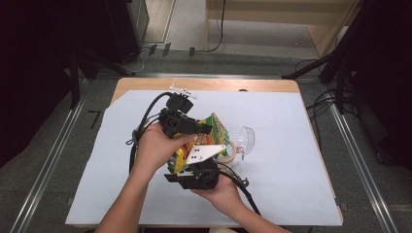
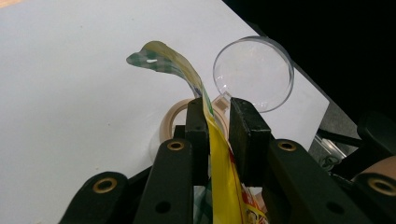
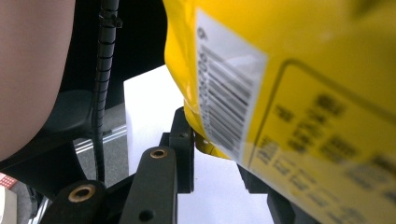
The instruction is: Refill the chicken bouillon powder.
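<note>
Left gripper view: snack bag (image 2: 219, 154) pinched between closed fingers (image 2: 198, 126); right fingers (image 3: 182, 140) clamp its corner.

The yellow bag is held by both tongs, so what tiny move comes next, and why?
Probably a gentle pull apart. The left tongs pinch the yellow bag near its curled top edge, and the right tongs hold a lower corner by the barcode. It hangs above the tape roll, so opening it looks likely.
</note>
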Available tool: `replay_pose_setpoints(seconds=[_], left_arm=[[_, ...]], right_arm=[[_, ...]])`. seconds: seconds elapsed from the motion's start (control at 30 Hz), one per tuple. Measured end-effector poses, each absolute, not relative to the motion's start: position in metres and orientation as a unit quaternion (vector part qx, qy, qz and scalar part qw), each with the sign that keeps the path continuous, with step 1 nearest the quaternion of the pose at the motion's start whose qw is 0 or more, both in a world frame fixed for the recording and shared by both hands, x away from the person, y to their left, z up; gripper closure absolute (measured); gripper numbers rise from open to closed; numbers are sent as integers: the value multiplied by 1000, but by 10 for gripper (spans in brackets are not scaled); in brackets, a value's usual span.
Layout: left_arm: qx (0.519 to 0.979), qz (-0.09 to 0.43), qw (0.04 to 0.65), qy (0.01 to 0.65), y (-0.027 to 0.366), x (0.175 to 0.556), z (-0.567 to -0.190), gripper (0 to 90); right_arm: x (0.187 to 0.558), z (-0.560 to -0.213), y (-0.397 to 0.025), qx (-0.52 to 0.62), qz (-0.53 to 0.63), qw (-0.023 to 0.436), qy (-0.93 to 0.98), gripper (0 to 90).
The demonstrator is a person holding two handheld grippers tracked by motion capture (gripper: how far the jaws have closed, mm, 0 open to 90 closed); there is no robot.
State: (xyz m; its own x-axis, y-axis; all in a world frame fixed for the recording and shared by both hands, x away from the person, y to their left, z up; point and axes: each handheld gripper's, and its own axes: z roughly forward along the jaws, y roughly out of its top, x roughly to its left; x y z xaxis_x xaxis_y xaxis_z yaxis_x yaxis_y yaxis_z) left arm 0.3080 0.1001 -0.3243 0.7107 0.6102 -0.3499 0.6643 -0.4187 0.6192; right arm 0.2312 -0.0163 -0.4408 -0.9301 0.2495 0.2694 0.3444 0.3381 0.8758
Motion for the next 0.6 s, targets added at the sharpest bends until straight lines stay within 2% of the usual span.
replay_pose_setpoints(seconds=[0.6], left_arm=[[842,-40,384,376,101,310,-325,780]], right_arm=[[231,-441,-17,-180,-544,39,-819,721]])
